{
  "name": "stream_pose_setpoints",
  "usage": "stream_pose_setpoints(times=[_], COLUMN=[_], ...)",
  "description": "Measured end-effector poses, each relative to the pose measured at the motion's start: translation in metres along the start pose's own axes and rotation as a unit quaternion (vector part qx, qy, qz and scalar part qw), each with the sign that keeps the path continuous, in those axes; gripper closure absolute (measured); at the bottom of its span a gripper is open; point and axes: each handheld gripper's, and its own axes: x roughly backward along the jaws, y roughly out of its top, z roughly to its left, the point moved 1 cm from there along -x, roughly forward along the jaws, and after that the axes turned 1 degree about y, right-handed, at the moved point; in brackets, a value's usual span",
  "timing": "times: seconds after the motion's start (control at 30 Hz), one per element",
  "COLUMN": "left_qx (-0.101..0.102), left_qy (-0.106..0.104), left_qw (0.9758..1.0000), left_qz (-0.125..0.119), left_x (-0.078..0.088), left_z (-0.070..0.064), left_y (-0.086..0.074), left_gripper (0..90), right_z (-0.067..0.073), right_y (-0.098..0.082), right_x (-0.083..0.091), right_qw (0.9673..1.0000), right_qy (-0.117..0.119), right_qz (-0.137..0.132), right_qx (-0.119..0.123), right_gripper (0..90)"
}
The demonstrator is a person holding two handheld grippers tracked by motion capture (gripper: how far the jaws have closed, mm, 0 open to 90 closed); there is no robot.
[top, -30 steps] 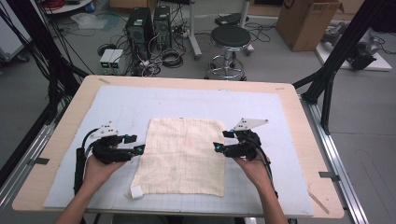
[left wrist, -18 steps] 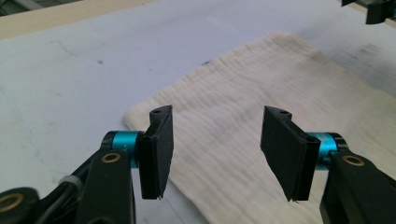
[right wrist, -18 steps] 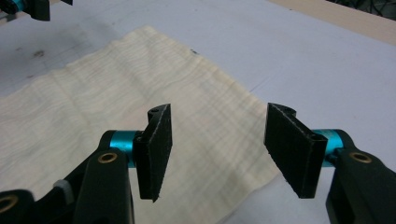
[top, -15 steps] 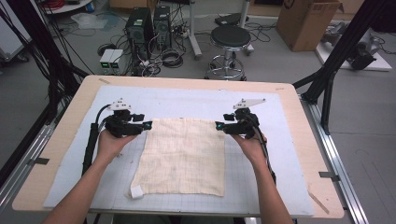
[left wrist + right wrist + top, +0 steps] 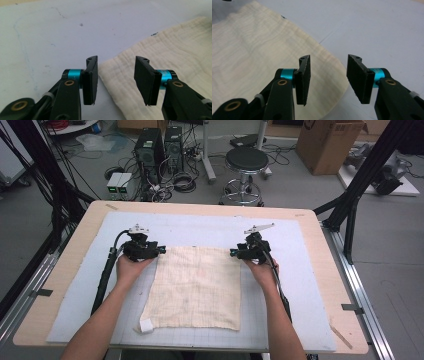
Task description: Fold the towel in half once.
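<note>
A cream square cloth (image 5: 195,287) lies flat on the pale mat (image 5: 300,270). My left gripper (image 5: 160,250) is at the cloth's far left corner and my right gripper (image 5: 232,253) at its far right corner. In the left gripper view the cloth (image 5: 175,50) has its corner lying between the half-parted jaws of the left gripper (image 5: 117,60), and the pads do not press on it. In the right gripper view the cloth (image 5: 262,50) has its corner under the gap of the right gripper (image 5: 329,58), also unpinched. Both pairs of jaws have just been closing.
A small white tag (image 5: 146,325) sits at the cloth's near left corner. Bare mat surrounds the cloth on the wooden table (image 5: 80,245). Beyond the far edge stand a stool (image 5: 246,162), computer towers (image 5: 160,142) and a cardboard box (image 5: 330,140).
Both hands have slid away from me along the cloth's sides, from its middle up to its two far corners, and dropped lower toward the mat.
</note>
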Motion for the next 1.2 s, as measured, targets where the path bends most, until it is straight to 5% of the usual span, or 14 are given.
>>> stream_pose_setpoints(times=[0.17, 0.33, 0.53, 0.8, 1.03, 1.2], left_qx=[0.005, 0.031, 0.017, 0.04, 0.08, 0.063], left_qy=[0.007, 0.019, 0.027, 0.018, 0.013, 0.009], left_qw=[0.9995, 0.999, 0.9991, 0.999, 0.9961, 0.997], left_qz=[0.031, 0.026, 0.027, 0.002, -0.033, -0.045], left_x=[-0.015, -0.016, -0.017, -0.013, -0.002, 0.006], left_z=[0.0, 0.003, 0.002, 0.007, 0.019, 0.018], left_y=[-0.006, -0.006, -0.006, -0.002, 0.006, 0.025], left_gripper=[61.0, 73.3, 85.5, 87.2, 87.5, 87.5], right_z=[-0.005, -0.008, -0.01, -0.007, -0.009, -0.01], right_y=[-0.004, -0.009, -0.009, -0.003, 0.015, 0.024], right_x=[-0.008, -0.015, -0.016, -0.011, 0.0, 0.005], right_qw=[0.9997, 0.999, 0.999, 0.9992, 0.9996, 0.9996], right_qy=[-0.012, -0.012, -0.015, -0.007, -0.009, -0.014], right_qz=[0.023, 0.039, 0.036, 0.032, 0.013, 0.003], right_qx=[-0.006, -0.02, -0.023, -0.023, -0.025, -0.024], right_gripper=[62.3, 66.9, 80.7, 85.2, 85.3, 85.4])
